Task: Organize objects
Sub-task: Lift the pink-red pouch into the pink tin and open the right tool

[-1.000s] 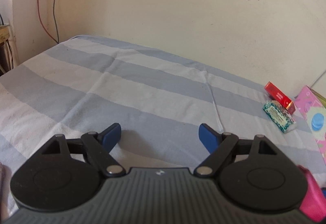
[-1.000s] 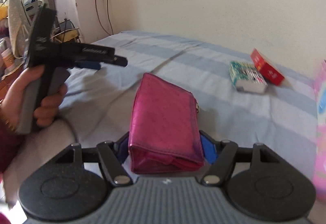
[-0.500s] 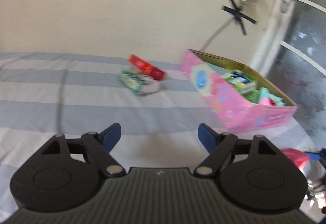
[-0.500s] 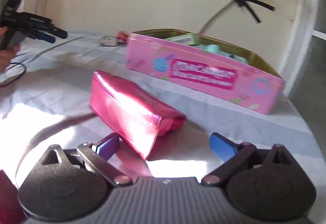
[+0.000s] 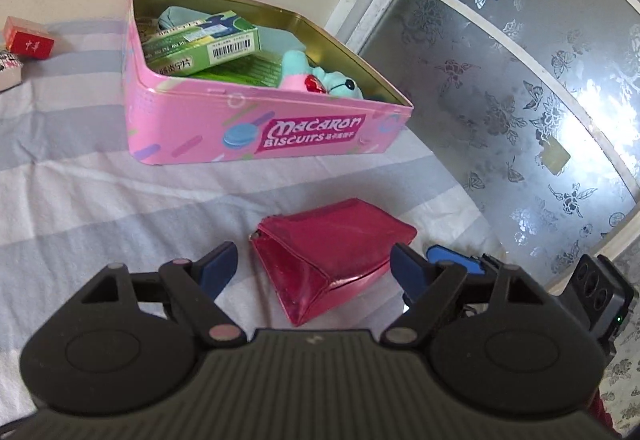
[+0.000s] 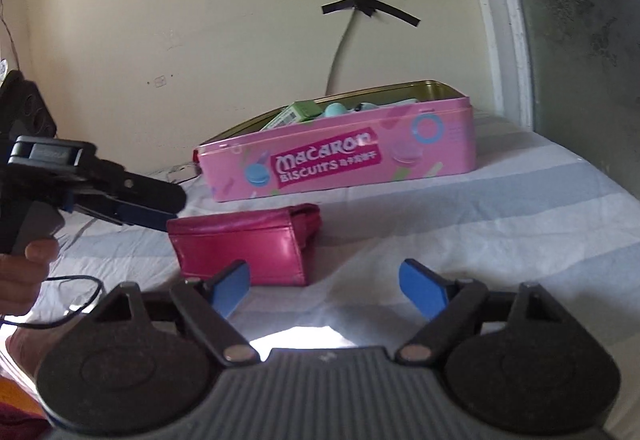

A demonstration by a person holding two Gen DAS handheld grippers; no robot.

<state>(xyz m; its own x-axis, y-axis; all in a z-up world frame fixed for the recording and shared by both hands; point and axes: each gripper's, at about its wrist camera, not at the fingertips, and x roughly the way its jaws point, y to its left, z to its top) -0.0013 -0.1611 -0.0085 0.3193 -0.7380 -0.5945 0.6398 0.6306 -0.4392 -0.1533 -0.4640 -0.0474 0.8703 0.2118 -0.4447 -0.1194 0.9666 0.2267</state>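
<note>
Pink purse (image 6: 244, 240) lying loose on bed (image 6: 500, 224), just in front of biscuit tin (image 6: 340, 160) near far edge; tin already part-filled. Right tongs (image 6: 326, 290) recently narrowing, apart, empty. Left tongs (image 5: 314, 268) apart, apparently not touching purse. Remaining: purse, two small boxes (image 5: 24, 48).

- The red box (image 5: 28, 42) and the patterned box (image 5: 9, 74) are running off the left edge of my left view.
- The tin's (image 6: 448, 160) wall is hiding most of its contents from my right view.
</note>
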